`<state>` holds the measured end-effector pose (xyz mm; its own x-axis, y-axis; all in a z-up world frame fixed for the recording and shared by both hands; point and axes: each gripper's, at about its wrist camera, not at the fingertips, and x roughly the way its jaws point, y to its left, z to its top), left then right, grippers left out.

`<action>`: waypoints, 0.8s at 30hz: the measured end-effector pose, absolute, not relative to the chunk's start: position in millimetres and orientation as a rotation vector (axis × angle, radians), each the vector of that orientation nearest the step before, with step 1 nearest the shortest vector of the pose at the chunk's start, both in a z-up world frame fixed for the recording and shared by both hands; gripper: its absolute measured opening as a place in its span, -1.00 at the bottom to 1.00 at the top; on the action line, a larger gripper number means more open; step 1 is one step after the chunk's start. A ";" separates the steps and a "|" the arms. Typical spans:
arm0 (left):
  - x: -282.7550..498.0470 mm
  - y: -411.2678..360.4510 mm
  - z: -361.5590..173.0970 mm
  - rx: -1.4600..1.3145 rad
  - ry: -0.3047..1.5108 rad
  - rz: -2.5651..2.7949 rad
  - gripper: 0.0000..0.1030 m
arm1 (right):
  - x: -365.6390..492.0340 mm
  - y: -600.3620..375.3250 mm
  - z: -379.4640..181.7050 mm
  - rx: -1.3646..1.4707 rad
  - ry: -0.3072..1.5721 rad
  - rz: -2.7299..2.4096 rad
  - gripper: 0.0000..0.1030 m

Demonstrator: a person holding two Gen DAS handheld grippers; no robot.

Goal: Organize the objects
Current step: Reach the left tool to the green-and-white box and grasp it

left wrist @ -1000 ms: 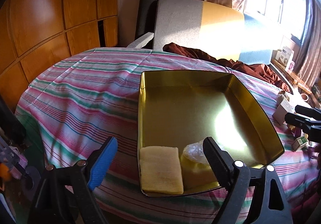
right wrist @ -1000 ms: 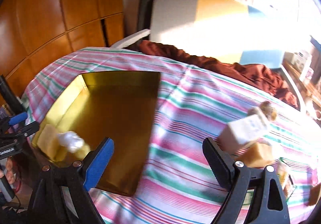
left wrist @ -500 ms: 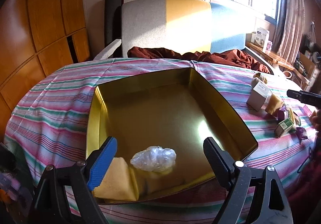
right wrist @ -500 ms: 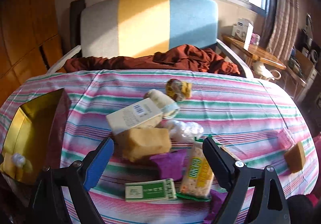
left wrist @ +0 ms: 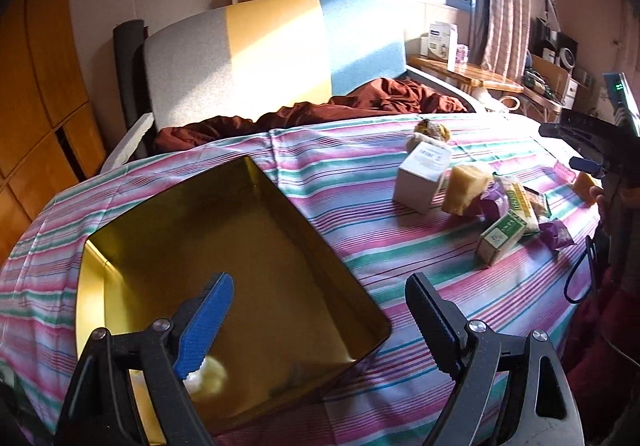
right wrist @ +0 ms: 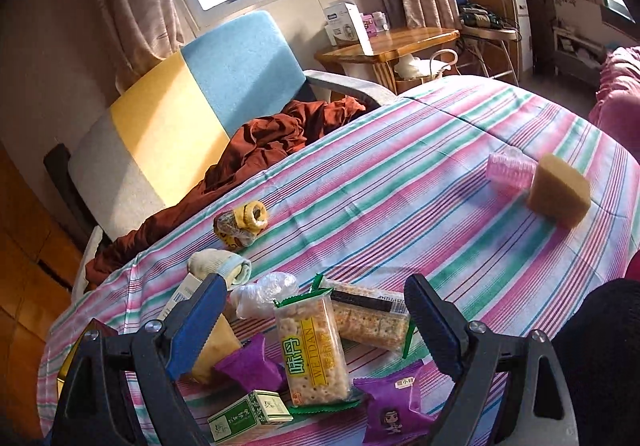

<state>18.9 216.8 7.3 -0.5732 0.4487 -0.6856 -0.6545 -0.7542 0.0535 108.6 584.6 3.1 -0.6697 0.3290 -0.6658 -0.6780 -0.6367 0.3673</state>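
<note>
Worktop (right wrist: 460, 150), under a striped pink/green cloth, carries everything. Biggest item: gold tin (left wrist: 96, 246), open, on the left side, w/ a pale lump near its front corner, partly hidden behind a claw finger; can't tell what it is. Right of it & well apart sits the loose pile: white box (left wrist: 422, 176), tan sponge (left wrist: 466, 188), cracker pack (right wrist: 312, 350) lying over a 2nd cracker pack (right wrist: 368, 320), green box (right wrist: 248, 414), purple sachets (right wrist: 248, 368), clear plastic wad (right wrist: 262, 292), rolled sock (right wrist: 220, 266). Off alone at the far right: another sponge (right wrist: 558, 192) touching a pink plastic piece (right wrist: 510, 168).

Left claw (left wrist: 320, 316) hangs above the tin's near right edge, jaws wide, nothing in them. Right claw (right wrist: 314, 320) is over the pile, jaws wide & empty, cracker pack straddled in view but not gripped.

Step, prob.: picking the next item for the tin. Next move needs the right claw to drop onto the top cracker pack, pinch across its narrow width w/o crushing it, then carry left to the tin.
</note>
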 end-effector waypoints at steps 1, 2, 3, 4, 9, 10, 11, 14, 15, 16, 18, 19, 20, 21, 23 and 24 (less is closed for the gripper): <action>22.3 227.0 7.2 -0.876 0.414 2.278 0.72 | 110.0 587.4 1.0 -0.753 0.849 2.278 0.79; 25.9 236.7 6.9 -0.864 0.426 2.256 0.72 | 111.0 590.2 -1.3 -0.758 0.871 2.265 0.79; 29.6 246.5 6.0 -0.851 0.439 2.235 0.72 | 111.9 592.5 -3.9 -0.763 0.896 2.256 0.79; 33.0 256.4 4.8 -0.840 0.452 2.212 0.71 | 112.4 594.8 -6.2 -0.768 0.921 2.250 0.79; 48.1 302.2 -8.6 -0.811 0.515 2.076 0.65 | 114.0 598.3 -12.1 -0.786 0.967 2.235 0.79; 49.1 311.2 -12.4 -0.825 0.517 2.044 0.64 | 114.3 598.0 -12.1 -0.786 0.967 2.235 0.79; 49.8 318.5 -15.8 -0.840 0.510 2.018 0.63 | 114.1 598.0 -12.0 -0.785 0.968 2.236 0.79; 52.8 341.7 -25.0 -0.861 0.472 1.935 0.61 | 116.1 599.2 -12.3 -0.776 0.982 2.235 0.79; 53.8 348.4 -27.6 -0.849 0.469 1.919 0.61 | 116.3 599.6 -13.1 -0.777 0.991 2.235 0.79; 54.6 355.1 -30.0 -0.839 0.471 1.902 0.61 | 116.3 600.3 -14.0 -0.779 1.002 2.234 0.79; 54.6 368.0 -34.9 -0.850 0.473 1.853 0.64 | 115.8 601.1 -15.0 -0.782 1.014 2.234 0.79; 54.1 374.8 -37.8 -0.861 0.476 1.836 0.64 | 115.6 601.1 -15.2 -0.783 1.015 2.235 0.79; 53.3 380.3 -41.1 -0.877 0.485 1.836 0.65 | 115.3 601.0 -15.1 -0.782 1.017 2.237 0.79; 51.8 386.2 -44.4 -0.900 0.491 1.842 0.66 | 115.1 601.2 -15.2 -0.782 1.021 2.240 0.79; 46.2 392.8 -49.2 -0.954 0.456 1.837 0.68 | 114.8 601.3 -15.6 -0.783 1.028 2.243 0.79; 43.3 395.4 -50.8 -0.981 0.422 1.833 0.69 | 114.7 601.3 -15.8 -0.784 1.029 2.243 0.79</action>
<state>43.3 395.4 -50.8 -0.1975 0.5959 -0.7784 -0.8764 -0.4631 -0.1322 114.7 601.3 -15.8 -0.6818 0.2316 -0.6940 -0.6770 -0.5592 0.4785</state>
